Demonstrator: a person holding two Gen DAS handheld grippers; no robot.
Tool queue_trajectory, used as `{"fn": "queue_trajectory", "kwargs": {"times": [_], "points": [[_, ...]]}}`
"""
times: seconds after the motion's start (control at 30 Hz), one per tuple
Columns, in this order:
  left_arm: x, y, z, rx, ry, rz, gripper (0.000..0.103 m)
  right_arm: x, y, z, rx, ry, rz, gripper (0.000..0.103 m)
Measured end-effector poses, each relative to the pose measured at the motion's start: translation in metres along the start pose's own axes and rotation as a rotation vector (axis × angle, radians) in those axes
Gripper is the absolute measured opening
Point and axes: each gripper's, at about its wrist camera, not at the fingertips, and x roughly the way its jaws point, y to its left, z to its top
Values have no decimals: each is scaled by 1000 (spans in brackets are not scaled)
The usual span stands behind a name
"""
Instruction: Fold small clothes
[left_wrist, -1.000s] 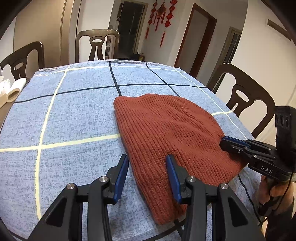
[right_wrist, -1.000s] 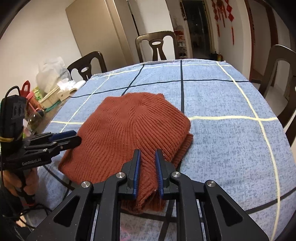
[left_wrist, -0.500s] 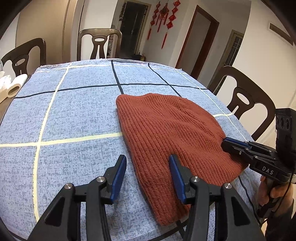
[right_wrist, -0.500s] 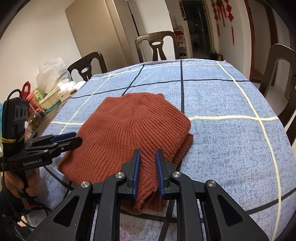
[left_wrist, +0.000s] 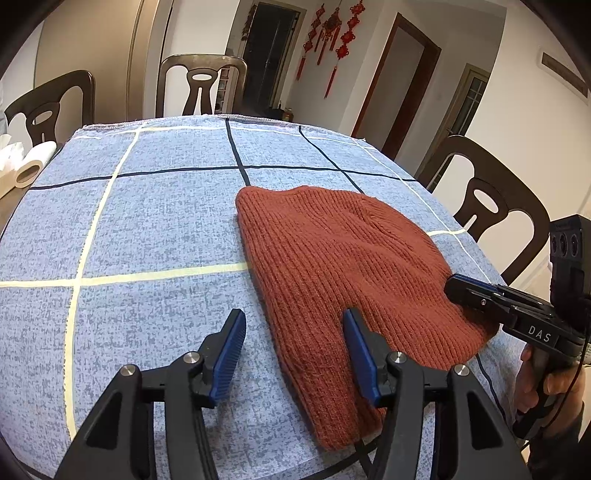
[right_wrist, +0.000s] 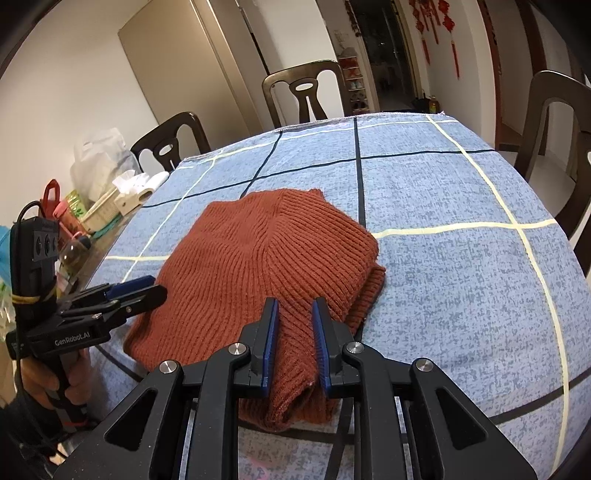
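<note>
A rust-red ribbed knit hat (left_wrist: 343, 273) lies flat on the blue checked tablecloth (left_wrist: 147, 229), near the table's front edge. My left gripper (left_wrist: 293, 332) is open, its jaws straddling the hat's left edge just above the cloth. In the right wrist view the hat (right_wrist: 258, 251) is seen from its other side. My right gripper (right_wrist: 294, 314) is shut on a raised fold of the hat's near edge. Each gripper also shows in the other's view: the right one (left_wrist: 452, 288) at the hat's right edge, the left one (right_wrist: 159, 291) at its left edge.
Dark wooden chairs (left_wrist: 491, 199) ring the table. A paper roll (left_wrist: 35, 164) lies at the far left edge. A plastic bag, tissues and bottles (right_wrist: 96, 192) crowd the side beyond the cloth. The far half of the tablecloth (right_wrist: 443, 177) holds nothing.
My left gripper has drawn back slightly and its jaws have opened a little wider. The right gripper stays shut on the hat's edge, unmoved.
</note>
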Motion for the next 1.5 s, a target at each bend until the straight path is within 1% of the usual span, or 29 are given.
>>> {"fn": "queue_trajectory", "kwargs": {"times": [0.23,0.47,0.7,0.77,0.83,1.0,1.07,1.2,1.23,1.37,1.5], "points": [[-5,-2,5,-4,-3,3,58,-7,3,3,-4,-22,-4,22],[-1,-4,8,-9,5,4,58,2,-5,5,20,-12,-5,22],[-6,-10,15,0,-15,-3,58,-3,-6,9,14,-25,-18,22],[-6,-13,18,9,-19,-6,58,-4,-7,10,17,-29,-16,26],[-3,-15,18,10,-12,-5,58,-2,-9,10,24,-26,-17,41],[10,-17,13,5,21,-3,58,6,-21,8,65,9,-20,41],[12,-16,11,2,24,-4,58,8,-27,6,92,19,0,42],[14,-16,10,4,25,-2,59,11,-36,4,142,29,27,51],[15,-17,9,5,26,-1,60,12,-38,3,153,32,34,52],[20,-16,9,-5,38,-10,63,14,-43,3,190,39,75,52],[25,-14,7,-32,48,-32,65,14,-45,2,209,41,99,52]]}}
